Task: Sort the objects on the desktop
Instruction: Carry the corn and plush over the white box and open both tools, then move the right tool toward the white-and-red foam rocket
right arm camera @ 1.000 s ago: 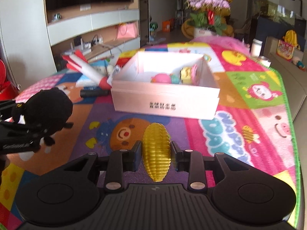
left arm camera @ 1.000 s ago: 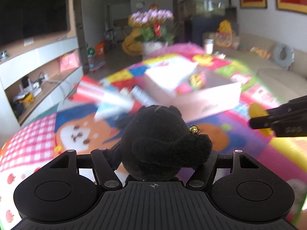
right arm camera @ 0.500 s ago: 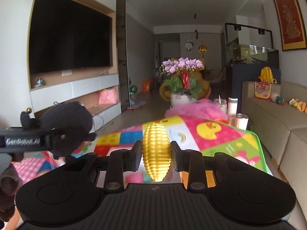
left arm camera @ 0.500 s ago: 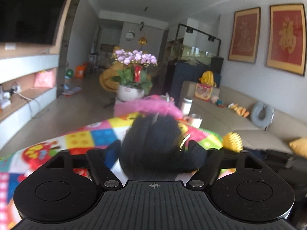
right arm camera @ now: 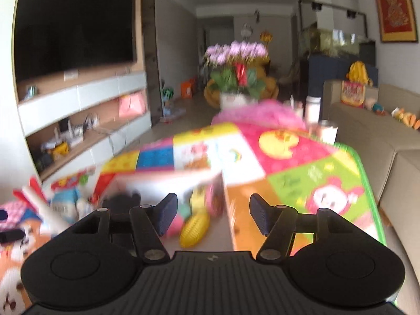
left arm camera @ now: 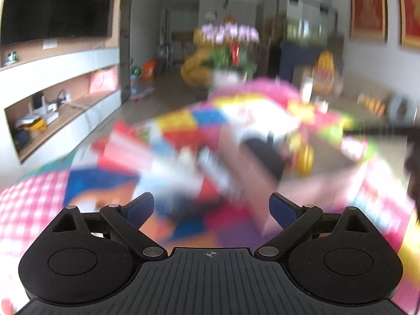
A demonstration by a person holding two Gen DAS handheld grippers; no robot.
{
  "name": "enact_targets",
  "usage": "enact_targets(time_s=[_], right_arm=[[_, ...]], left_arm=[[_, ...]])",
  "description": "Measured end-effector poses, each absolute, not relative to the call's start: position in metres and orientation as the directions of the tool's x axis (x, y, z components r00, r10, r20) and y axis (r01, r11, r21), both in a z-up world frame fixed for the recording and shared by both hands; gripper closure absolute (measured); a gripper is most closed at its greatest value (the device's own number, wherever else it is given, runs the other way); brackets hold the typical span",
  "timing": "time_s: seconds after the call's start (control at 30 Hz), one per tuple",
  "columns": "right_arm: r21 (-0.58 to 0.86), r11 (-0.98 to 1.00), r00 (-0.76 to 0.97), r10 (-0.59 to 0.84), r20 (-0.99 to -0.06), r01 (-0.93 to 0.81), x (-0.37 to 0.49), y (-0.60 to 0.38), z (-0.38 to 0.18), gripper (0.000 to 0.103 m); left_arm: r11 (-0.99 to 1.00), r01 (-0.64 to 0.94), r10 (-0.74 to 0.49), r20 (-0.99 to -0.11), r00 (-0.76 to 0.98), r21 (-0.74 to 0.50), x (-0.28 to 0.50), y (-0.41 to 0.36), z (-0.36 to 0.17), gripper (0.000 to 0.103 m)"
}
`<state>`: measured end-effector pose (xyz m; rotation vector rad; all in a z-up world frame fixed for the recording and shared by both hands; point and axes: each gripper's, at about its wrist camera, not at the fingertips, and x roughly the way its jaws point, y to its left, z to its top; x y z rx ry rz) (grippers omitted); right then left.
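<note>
Both views are blurred by motion. My left gripper (left arm camera: pixel 211 210) is open and its jaws are still opening, with nothing between them. Ahead of it lies the pale cardboard box (left arm camera: pixel 252 183), and the black plush toy (left arm camera: pixel 262 152) and the yellow toy corn (left arm camera: pixel 305 157) are inside. My right gripper (right arm camera: pixel 212 216) is also open and opening, with nothing between its pads. Just beyond them the corn (right arm camera: pixel 195 227) lies in the box (right arm camera: pixel 168 177) among pink toys. The black plush (right arm camera: pixel 123 199) sits at the box's left.
The box rests on a colourful play mat (right arm camera: pixel 315 178) covering the table. Left of the box lie a red-and-white rocket toy (right arm camera: pixel 39 204), a blue-white pack (right arm camera: pixel 65 204) and a small black item (right arm camera: pixel 10 235). Cups (right arm camera: pixel 326 131) stand at the far edge, a sofa (right arm camera: pixel 393 141) to the right.
Both grippers opened and let go: the left dropped the black plush and the right dropped the corn, which now lie in the box. Both views tipped down from the room towards the table.
</note>
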<state>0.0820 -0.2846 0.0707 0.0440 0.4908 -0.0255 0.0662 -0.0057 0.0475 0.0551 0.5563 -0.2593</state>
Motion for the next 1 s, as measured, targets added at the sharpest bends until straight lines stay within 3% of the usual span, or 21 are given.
enact_targets(time_s=[0.17, 0.37, 0.4, 0.47, 0.7, 0.9, 0.93, 0.97, 1.0], right_arm=[[-0.024, 0.999, 0.868, 0.025, -0.496, -0.042, 0.078, -0.254, 0.068, 0.041], [-0.13, 0.975, 0.871, 0.099, -0.48, -0.182, 0.079, -0.187, 0.076, 0.04], [-0.172, 0.963, 0.873, 0.102, -0.477, -0.207, 0.08, -0.171, 0.076, 0.041], [-0.261, 0.926, 0.87, 0.12, -0.477, -0.271, 0.08, -0.135, 0.072, 0.056], [-0.475, 0.765, 0.839, 0.152, -0.523, -0.435, 0.101, -0.034, 0.039, 0.058], [-0.446, 0.755, 0.76, 0.105, -0.642, -0.481, 0.15, -0.01, 0.014, 0.05], [-0.413, 0.767, 0.734, 0.108, -0.671, -0.491, 0.155, -0.011, 0.012, 0.052], [-0.381, 0.779, 0.709, 0.114, -0.696, -0.499, 0.157, -0.014, 0.011, 0.064], [-0.36, 0.786, 0.7, 0.126, -0.703, -0.503, 0.154, -0.016, 0.011, 0.066]], left_arm=[[0.986, 0.159, -0.106, -0.573, 0.813, 0.042, 0.043, 0.014, 0.017, 0.002], [0.998, -0.015, -0.023, -0.593, 0.805, -0.059, 0.033, 0.06, 0.006, 0.002], [0.995, -0.036, -0.024, -0.591, 0.806, -0.089, 0.032, 0.067, 0.006, 0.002], [0.989, -0.066, -0.021, -0.564, 0.826, -0.134, 0.026, 0.075, 0.008, 0.002], [0.958, -0.177, 0.04, -0.506, 0.862, -0.226, 0.014, 0.094, 0.014, 0.002], [0.941, -0.202, 0.037, -0.509, 0.86, -0.273, 0.004, 0.115, 0.015, 0.001], [0.943, -0.201, 0.041, -0.507, 0.861, -0.265, 0.002, 0.117, 0.015, 0.001], [0.945, -0.2, 0.044, -0.507, 0.861, -0.259, -0.001, 0.119, 0.016, 0.001], [0.947, -0.196, 0.043, -0.507, 0.861, -0.254, -0.003, 0.121, 0.017, 0.001]])
